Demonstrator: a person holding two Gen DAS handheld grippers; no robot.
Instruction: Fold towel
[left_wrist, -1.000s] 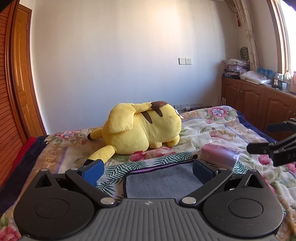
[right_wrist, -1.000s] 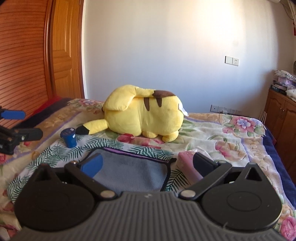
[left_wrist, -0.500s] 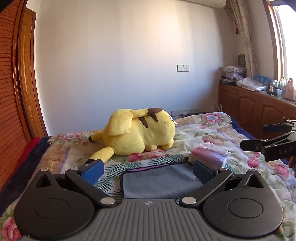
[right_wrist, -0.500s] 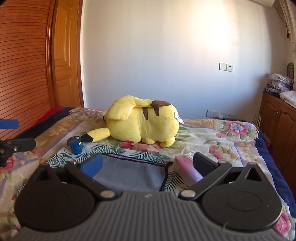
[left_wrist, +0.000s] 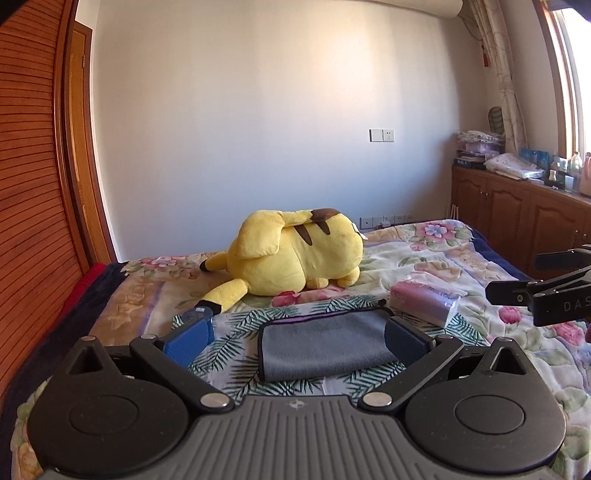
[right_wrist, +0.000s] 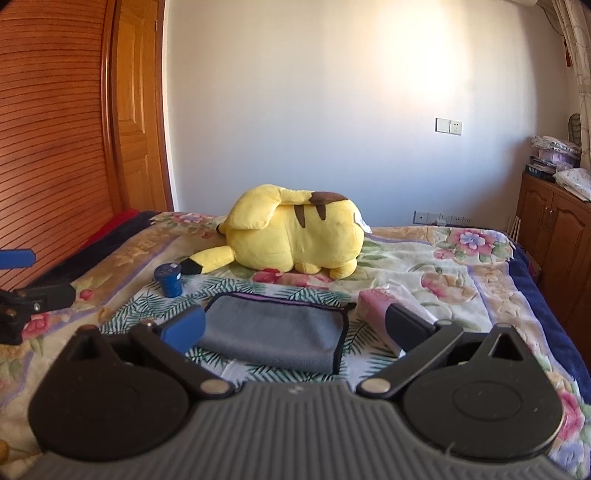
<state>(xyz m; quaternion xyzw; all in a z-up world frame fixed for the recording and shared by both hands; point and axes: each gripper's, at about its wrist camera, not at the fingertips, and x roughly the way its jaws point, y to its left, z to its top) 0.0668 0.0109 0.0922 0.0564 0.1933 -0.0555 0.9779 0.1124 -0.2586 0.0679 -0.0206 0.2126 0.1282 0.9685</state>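
Observation:
A grey towel (left_wrist: 325, 343) with a dark hem lies folded into a flat rectangle on the floral bedspread; it also shows in the right wrist view (right_wrist: 275, 332). My left gripper (left_wrist: 297, 339) is open and empty, raised above and in front of the towel. My right gripper (right_wrist: 295, 326) is open and empty, also held above the towel's near edge. The right gripper's fingers (left_wrist: 517, 291) show at the right edge of the left wrist view; the left gripper's fingers (right_wrist: 40, 295) show at the left edge of the right wrist view.
A big yellow plush toy (left_wrist: 295, 254) lies behind the towel. A pink tissue pack (left_wrist: 424, 301) lies right of the towel, a small blue jar (right_wrist: 168, 278) to its left. Wooden wardrobe (right_wrist: 48, 147) on the left, wooden cabinets (left_wrist: 517, 221) on the right.
Both grippers have lifted and pulled back from the towel, so its whole folded shape now shows. Both stay open and the towel has not moved.

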